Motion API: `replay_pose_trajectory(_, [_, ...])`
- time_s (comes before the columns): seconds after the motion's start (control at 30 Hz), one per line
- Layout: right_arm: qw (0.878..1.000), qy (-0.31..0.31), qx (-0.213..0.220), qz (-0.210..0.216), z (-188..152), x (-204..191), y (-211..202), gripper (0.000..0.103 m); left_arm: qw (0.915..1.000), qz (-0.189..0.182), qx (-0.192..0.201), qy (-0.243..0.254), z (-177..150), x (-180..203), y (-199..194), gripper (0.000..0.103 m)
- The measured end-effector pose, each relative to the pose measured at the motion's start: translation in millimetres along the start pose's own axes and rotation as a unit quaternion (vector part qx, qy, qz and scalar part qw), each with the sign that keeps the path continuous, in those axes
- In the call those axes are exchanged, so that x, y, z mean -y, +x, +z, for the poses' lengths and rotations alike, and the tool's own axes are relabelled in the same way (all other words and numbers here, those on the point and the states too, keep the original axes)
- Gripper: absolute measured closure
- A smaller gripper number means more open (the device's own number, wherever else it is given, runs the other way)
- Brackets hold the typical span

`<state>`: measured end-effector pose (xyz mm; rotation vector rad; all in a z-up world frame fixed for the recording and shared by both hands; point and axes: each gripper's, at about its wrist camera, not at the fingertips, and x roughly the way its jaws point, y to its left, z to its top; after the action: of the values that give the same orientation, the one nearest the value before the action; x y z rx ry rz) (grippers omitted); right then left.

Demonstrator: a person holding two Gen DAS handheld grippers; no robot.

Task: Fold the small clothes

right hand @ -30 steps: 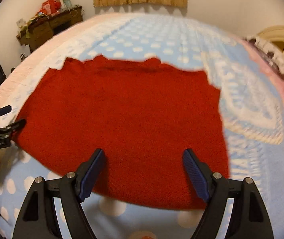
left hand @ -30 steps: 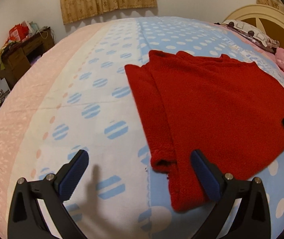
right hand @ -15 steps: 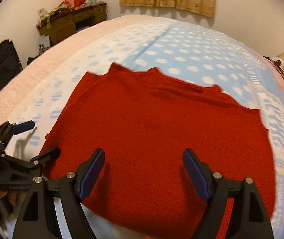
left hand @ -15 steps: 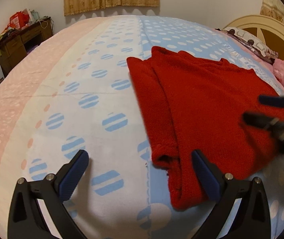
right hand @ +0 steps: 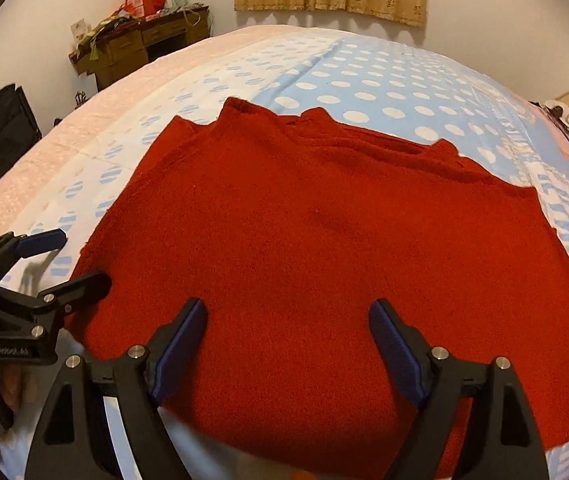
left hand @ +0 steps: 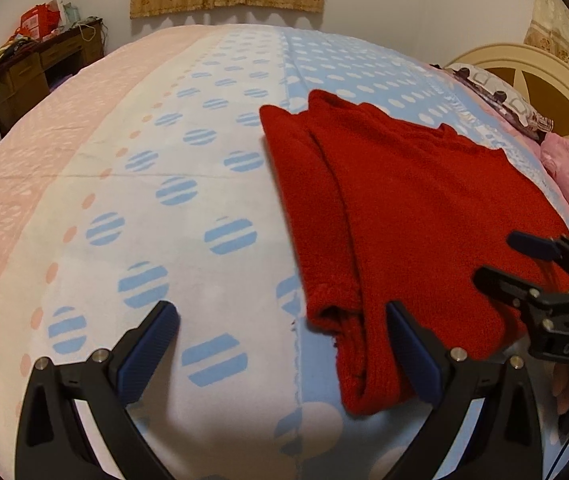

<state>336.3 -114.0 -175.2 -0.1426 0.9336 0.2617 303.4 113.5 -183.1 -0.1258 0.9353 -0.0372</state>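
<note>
1. Writing: the body of the right gripper (left hand: pixel 496 260), seen in the left wrist view at 3 o'clock, is carrying pale letters that look like "DAS", though the first letter is hard to make out. In the right wrist view the body of the left gripper (right hand: pixel 72 260) is showing a small line of print at 8 o'clock, too fine to read. Large white lettering is running along the blue bedspread (right hand: pixel 364 76) at 3 o'clock, stretched by the lens and not legible.
2. The red sweater (right hand: pixel 324 248) is lying flat on the bed, filling the middle of the right wrist view; its near hem is dipping behind the gripper frame at 6 o'clock and is cut off there.
3. In the left wrist view the sweater's (left hand: pixel 416 208) left sleeve is lying folded in along the body, its cuff ending at about 5 o'clock, just beside the right-hand blue pad.
4. The left gripper (left hand: pixel 280 352) is hanging spread wide, one pad over the white dotted part of the bedspread (left hand: pixel 188 152), the other at the sleeve cuff; nothing is being pinched.
5. The right gripper (right hand: pixel 286 344) is also standing spread, and its jaws have just been opening a little further; its pads are hovering over the sweater's lower part with only flat cloth below.
6. A person's fingers are partly showing behind each gripper body, mostly cropped by the frame edge.
7. A cluttered wooden desk (right hand: pixel 144 48) is standing at 11 o'clock; the things heaped on it are too small to name. A cream headboard (left hand: pixel 524 76) is being cut off at 2 o'clock.
</note>
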Motion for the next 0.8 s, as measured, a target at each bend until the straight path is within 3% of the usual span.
replay_pose_trajectory(0.2, [0.999,-0.025,0.019,-0.01,-15,-7,-23,0.019,0.9997,-0.004,0.014,-0.02,-2,-19,-23,0.0])
replay_pose_trajectory(0.37, [0.996,-0.074,0.033,-0.023,-23,-24,-37,0.019,0.999,0.039,0.011,-0.016,-2,-44,-26,0.0])
replay_pose_trajectory(0.47, [0.993,-0.106,0.036,-0.026,-29,-38,-40,0.019,0.9983,0.047,0.009,-0.034,-2,-61,-26,0.0])
replay_pose_trajectory(0.67, [0.982,-0.186,0.036,-0.012,-38,-82,-43,0.019,0.9974,0.046,0.001,-0.056,-2,-75,-22,0.0])
replay_pose_trajectory(0.8, [0.97,-0.238,0.039,-0.029,-42,-110,-35,0.019,0.998,0.048,-0.004,-0.041,-1,-70,-21,0.0])
